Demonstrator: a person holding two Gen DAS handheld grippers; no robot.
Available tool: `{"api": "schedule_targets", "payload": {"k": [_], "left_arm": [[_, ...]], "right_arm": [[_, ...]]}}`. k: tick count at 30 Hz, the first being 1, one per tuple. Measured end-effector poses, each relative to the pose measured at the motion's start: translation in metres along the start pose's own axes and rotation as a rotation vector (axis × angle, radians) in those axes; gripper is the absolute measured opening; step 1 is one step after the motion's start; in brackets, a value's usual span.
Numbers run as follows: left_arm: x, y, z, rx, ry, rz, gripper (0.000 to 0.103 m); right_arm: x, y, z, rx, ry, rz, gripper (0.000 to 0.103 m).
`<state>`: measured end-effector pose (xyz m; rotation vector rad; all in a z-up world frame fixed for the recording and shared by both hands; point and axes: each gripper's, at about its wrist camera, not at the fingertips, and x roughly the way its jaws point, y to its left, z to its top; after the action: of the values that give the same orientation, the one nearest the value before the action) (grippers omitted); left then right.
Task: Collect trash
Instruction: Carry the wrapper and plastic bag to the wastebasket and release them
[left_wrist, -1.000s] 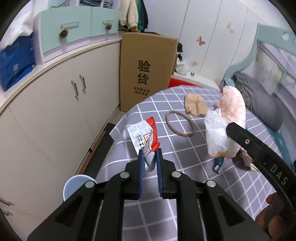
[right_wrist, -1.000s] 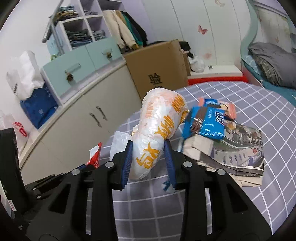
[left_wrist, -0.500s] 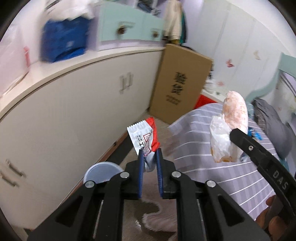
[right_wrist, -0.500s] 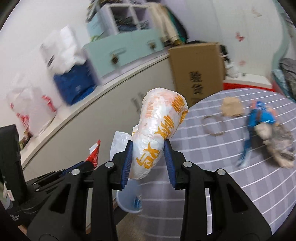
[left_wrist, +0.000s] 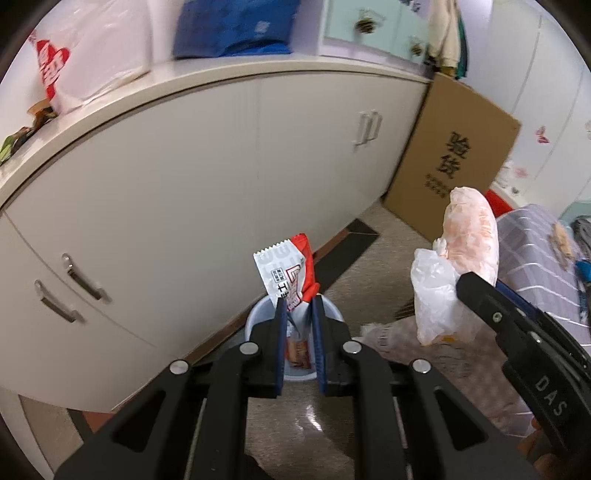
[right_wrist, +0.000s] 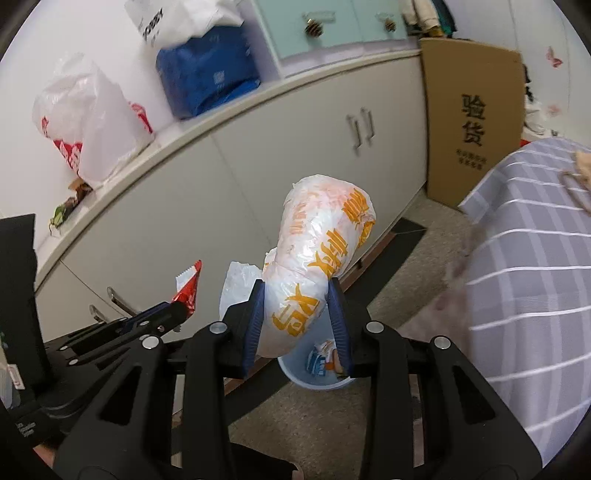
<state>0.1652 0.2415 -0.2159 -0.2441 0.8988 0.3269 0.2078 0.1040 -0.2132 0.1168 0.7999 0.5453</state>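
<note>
My left gripper (left_wrist: 298, 306) is shut on a red and white snack wrapper (left_wrist: 288, 273), which sticks up from its blue pads. Below it on the floor stands a small pale blue bin (left_wrist: 258, 314) with some wrappers inside. My right gripper (right_wrist: 297, 291) is shut on a crumpled white plastic bag with orange print (right_wrist: 317, 258); in the left wrist view that bag (left_wrist: 465, 251) hangs at the right. The bin (right_wrist: 317, 380) sits just under the right gripper's fingers. The left gripper (right_wrist: 173, 306) with the wrapper (right_wrist: 190, 288) shows at the left of the right wrist view.
White cabinets (left_wrist: 184, 184) with a cluttered top run behind the bin. A tall cardboard box (left_wrist: 454, 158) leans at their far end. A checked grey cloth-covered table (right_wrist: 535, 277) is at the right, with a brown ring (right_wrist: 576, 188) and other litter on it.
Both grippers have swung left off the table and lower, carrying the wrapper and the bag. The bin, first off to the lower left, now lies right under both grippers.
</note>
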Motion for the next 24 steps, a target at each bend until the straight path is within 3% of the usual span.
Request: {"api": "schedule_targets", "payload": {"k": [3,5,6,12,24], "left_arm": [[0.009,0.013,0.001,-0.012,0.004,0.039,0.013],[0.014,0.021,0.002,-0.017,0.006,0.059,0.013],[0.017,0.024,0.002,-0.021,0.010,0.069,0.013],[0.028,0.032,-0.006,-0.033,0.028,0.085,0.013],[0.038,0.016,-0.012,-0.008,0.046,0.058,0.013]], "right_arm": [[0.020,0.005,0.000,-0.003,0.017,0.011,0.037],[0.035,0.005,0.001,0.005,0.023,0.019,0.050],[0.043,0.006,0.001,0.003,0.033,0.014,0.062],[0.069,-0.002,-0.005,0.002,0.085,-0.022,0.063],[0.053,-0.006,-0.009,0.009,0.074,-0.026,0.065]]}}
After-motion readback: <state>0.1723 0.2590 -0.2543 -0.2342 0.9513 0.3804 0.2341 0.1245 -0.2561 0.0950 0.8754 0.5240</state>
